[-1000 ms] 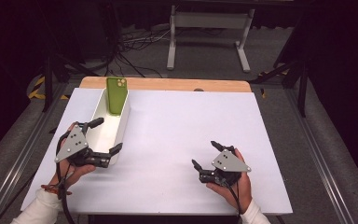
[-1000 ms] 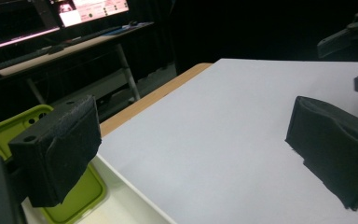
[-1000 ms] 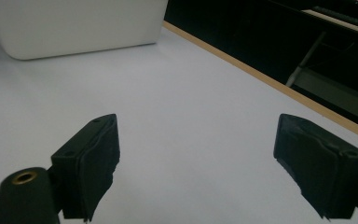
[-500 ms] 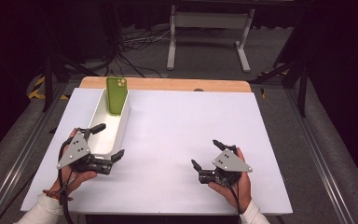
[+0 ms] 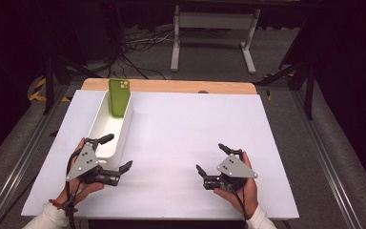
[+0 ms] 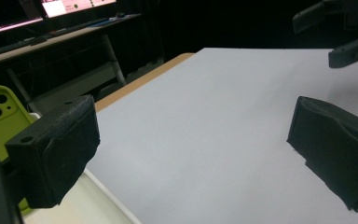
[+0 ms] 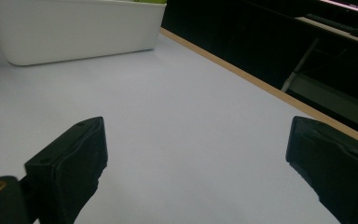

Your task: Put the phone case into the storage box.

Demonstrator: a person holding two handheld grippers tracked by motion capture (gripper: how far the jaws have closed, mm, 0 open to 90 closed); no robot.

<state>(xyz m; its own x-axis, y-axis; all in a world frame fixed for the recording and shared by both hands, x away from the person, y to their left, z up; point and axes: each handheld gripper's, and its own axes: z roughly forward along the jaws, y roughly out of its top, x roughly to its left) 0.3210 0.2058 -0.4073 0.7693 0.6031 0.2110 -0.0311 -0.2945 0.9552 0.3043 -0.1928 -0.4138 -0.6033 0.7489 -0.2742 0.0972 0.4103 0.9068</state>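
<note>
phone [image 5: 119,97]: we see it upright in the bin [image 5: 106,138], upper left
left gripper [image 5: 114,153]: jaws wide, empty
right gripper [image 5: 212,159]: jaws wide, empty
tip: we'd approach the phone slowly, squarely

— Where do your claws sit?

— My left claw [image 5: 114,152] is at the near left of the table [image 5: 190,124], just at the near end of the bin [image 5: 106,131]. My right claw [image 5: 214,160] is at the near right, well apart from it.

— And the bin?

— It runs front to back along the table's left side. A phone [image 5: 118,97] stands in its far end, leaning on the back wall.

— Behind the table?

— A stand [image 5: 213,36] on the floor, with cables [image 5: 138,45] to its left.
</note>
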